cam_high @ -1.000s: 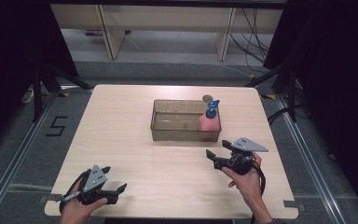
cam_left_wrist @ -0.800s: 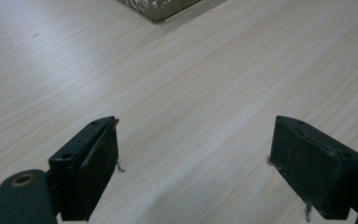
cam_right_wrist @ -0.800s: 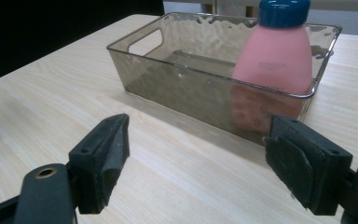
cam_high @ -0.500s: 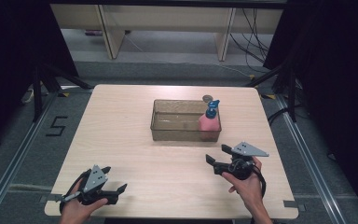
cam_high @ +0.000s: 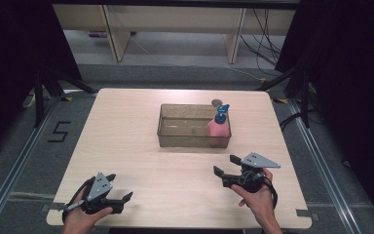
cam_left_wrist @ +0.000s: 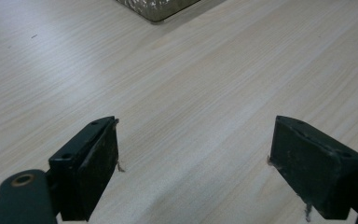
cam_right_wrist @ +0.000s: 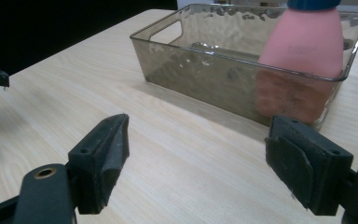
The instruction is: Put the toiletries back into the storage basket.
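Bottle (cam_high: 218, 127): pink with a blue cap, it stands upright in the right end of the tray (cam_high: 175, 139), mid-table and well ahead of both my grippers. Going left to right, my left gripper (cam_high: 119, 194) rests at the near left corner of the table (cam_high: 126, 126), jaws spread, bare wood between them. My right gripper (cam_high: 227, 165) sits near the tray's right end, jaws wide and gripping nothing. A small round thing (cam_high: 217, 103) lies behind the tray, possibly a lid.
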{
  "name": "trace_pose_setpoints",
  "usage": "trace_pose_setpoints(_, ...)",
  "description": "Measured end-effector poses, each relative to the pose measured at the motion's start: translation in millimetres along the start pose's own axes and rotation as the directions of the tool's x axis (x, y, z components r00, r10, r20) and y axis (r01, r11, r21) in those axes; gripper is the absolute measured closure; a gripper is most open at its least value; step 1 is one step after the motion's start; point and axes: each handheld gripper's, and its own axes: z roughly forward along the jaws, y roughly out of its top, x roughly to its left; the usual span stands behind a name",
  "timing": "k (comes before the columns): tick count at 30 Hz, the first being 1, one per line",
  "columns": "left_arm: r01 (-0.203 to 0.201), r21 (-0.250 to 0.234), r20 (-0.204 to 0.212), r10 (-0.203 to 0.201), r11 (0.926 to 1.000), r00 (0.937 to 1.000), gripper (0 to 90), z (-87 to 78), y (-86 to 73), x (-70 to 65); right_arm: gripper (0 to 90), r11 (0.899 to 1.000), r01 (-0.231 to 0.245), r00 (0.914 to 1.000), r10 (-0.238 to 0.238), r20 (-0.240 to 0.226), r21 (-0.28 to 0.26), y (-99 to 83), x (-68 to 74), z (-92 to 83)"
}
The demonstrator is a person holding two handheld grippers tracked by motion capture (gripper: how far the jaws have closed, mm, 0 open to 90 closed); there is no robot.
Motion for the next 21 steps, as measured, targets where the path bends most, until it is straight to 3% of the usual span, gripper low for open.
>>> trace_pose_setpoints(1,0.0,-0.004,0.003,0.0,1.0,1.0,14.9,0.2,0.0,0.2,22.4,1.0,0.014,0.9999,-0.014,-0.001,-0.012,-0.8,-0.6,0.8)
trace_pose_setpoints(2,0.0,-0.004,0.001,0.0,1.0,1.0,14.9,0.2,-0.1,0.2,22.4,0.999,-0.032,0.9994,0.032,-0.015,0.004,-2.2,2.7,0.0)
trace_pose_setpoints(3,-0.001,-0.003,0.002,0.001,1.0,1.0,14.8,0.3,-0.1,0.3,22.2,1.0,0.025,0.9997,-0.025,0.002,-0.016,-2.8,-0.6,0.3)
trace_pose_setpoints(4,0.0,-0.004,0.001,0.0,1.0,1.0,14.9,0.5,-0.2,0.2,21.9,1.0,-0.009,0.9999,0.009,-0.008,-0.01,-4.1,2.0,0.1)
trace_pose_setpoints(5,-0.001,0.002,-0.002,0.001,1.0,1.0,14.9,0.0,0.0,-0.1,21.4,1.0,0.018,0.9998,-0.018,-0.007,-0.002,-4.2,0.3,-1.1)
trace_pose_setpoints(7,-0.002,0.002,-0.001,0.002,1.0,1.0,14.8,0.0,0.1,-0.1,20.8,1.0,-0.012,0.9999,0.012,-0.01,-0.019,-6.3,2.7,-0.7)
trace_pose_setpoints(8,-0.002,-0.003,0.003,0.002,1.0,1.0,14.8,0.6,-0.1,0.0,20.5,1.0,0.014,0.9998,-0.015,-0.013,-0.015,-7.0,0.7,-1.6)
trace_pose_setpoints(9,-0.003,-0.001,-0.001,0.003,1.0,1.0,14.9,0.5,-0.2,-0.2,20.0,1.0,-0.025,0.9994,0.025,-0.023,-0.007,-8.2,3.0,-1.9)
trace_pose_setpoints(10,0.003,-0.005,0.001,-0.003,1.0,1.0,14.8,0.9,-0.3,-0.7,19.6,0.999,-0.028,0.9994,0.028,-0.019,-0.021,-10.0,4.2,-1.7)
trace_pose_setpoints(13,0.001,0.001,0.003,-0.001,1.0,1.0,14.8,0.2,-0.1,-0.4,19.1,1.0,-0.005,0.9997,0.005,-0.024,-0.015,-12.8,3.5,-2.8)
trace_pose_setpoints(16,0.007,-0.009,0.011,-0.007,0.9999,0.9999,14.8,0.6,-0.1,0.0,18.7,1.0,-0.008,0.9994,0.008,-0.034,-0.012,-15.7,5.3,-3.8)
trace_pose_setpoints(17,0.007,-0.01,0.013,-0.006,0.9999,0.9999,14.8,0.6,0.1,0.0,18.6,1.0,-0.031,0.9991,0.031,-0.029,-0.005,-16.6,7.3,-3.5)
trace_pose_setpoints(19,0.011,-0.015,0.014,-0.01,0.9998,0.9998,14.8,1.4,0.0,-1.0,18.6,1.0,-0.004,0.9996,0.004,-0.029,-0.015,-17.3,6.3,-5.6)
trace_pose_setpoints(20,0.014,-0.01,0.013,-0.014,0.9998,0.9998,14.8,1.1,0.0,-1.9,18.6,0.999,-0.032,0.9992,0.032,-0.025,-0.016,-18.9,8.4,-6.0)
trace_pose_setpoints(21,0.016,-0.005,0.013,-0.016,0.9999,0.9998,14.8,1.0,-0.1,-2.5,18.6,1.0,-0.008,0.9995,0.007,-0.031,-0.012,-19.1,7.0,-6.5)
